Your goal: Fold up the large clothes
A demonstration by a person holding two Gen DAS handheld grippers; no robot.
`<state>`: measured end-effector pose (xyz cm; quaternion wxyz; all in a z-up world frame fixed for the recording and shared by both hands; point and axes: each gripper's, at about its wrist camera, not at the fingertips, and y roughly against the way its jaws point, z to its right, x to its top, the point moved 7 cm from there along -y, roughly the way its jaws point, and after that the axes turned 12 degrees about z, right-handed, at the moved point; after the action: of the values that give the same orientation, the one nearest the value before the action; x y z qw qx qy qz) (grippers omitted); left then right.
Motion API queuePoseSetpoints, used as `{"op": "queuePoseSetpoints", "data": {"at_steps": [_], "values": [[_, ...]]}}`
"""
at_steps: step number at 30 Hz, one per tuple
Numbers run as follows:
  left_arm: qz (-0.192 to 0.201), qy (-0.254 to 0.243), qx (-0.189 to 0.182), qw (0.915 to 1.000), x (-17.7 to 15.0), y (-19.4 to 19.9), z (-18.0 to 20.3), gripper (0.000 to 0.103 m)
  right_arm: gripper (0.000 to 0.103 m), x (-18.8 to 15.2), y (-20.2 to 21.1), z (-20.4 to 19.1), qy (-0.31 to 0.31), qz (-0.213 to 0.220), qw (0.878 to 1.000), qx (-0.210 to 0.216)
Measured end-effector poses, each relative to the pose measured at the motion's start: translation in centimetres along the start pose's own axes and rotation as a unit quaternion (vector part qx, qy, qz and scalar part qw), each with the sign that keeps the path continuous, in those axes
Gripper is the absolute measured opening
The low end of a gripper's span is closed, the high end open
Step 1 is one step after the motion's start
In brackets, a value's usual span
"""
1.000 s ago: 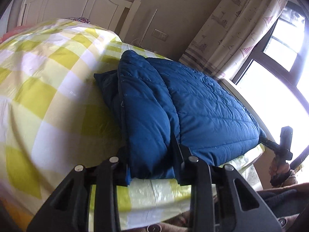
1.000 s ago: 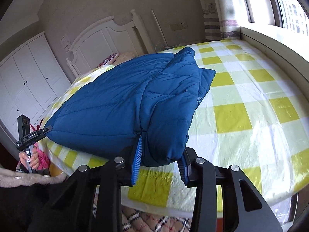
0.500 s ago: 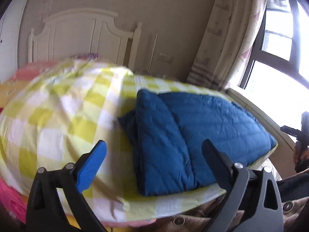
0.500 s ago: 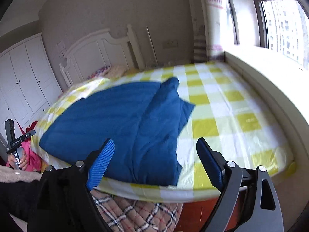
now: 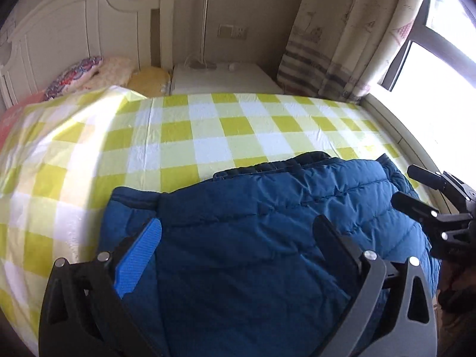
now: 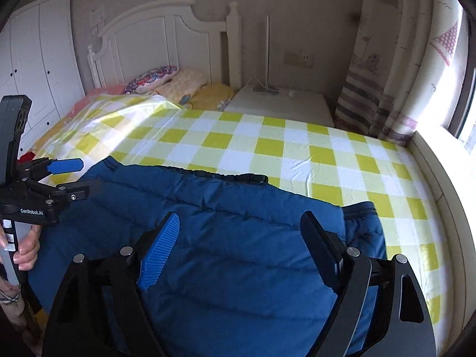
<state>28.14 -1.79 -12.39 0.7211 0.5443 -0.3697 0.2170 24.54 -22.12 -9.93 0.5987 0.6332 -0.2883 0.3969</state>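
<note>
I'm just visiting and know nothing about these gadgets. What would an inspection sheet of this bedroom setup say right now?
Surface: bed with a yellow and white checked sheet, lightly creased.
Job's things: blue padded coat lying folded at the near edge of the bed.
Clutter: pillows heaped by the headboard.
Grippers: left gripper open above the coat, holding nothing; right gripper open too, its jaws having just been closing a little, nothing pinched.
Cables: thin white leads on the bedside table.
Surroundings: white wardrobe, patterned curtain, bright window, wall socket.
</note>
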Motion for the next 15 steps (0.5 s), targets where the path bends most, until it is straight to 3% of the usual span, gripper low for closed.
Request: {"op": "queuePoseSetpoints", "data": {"at_steps": [7,10,12,15], "values": [[-0.058,-0.055,-0.014,0.9967,0.2,-6.6,1.3,0.1,0.081,0.0,-2.4,0.5,-0.006,-0.017,0.999,-0.037],[-0.066,-0.089,0.0,0.9939,-0.5,-8.8,1.6,0.101,0.081,-1.5,-5.0,1.0,-0.023,-0.053,0.997,-0.043],[-0.062,-0.081,-0.005,0.9948,-1.4,-9.5,1.2,0.101,0.083,-4.0,-8.0,0.9,-0.025,-0.103,0.994,-0.039],[-0.047,-0.036,-0.025,0.9979,-1.6,-9.4,-0.2,0.101,0.088,-4.3,-8.9,0.8,-0.032,-0.107,0.993,-0.032]]}}
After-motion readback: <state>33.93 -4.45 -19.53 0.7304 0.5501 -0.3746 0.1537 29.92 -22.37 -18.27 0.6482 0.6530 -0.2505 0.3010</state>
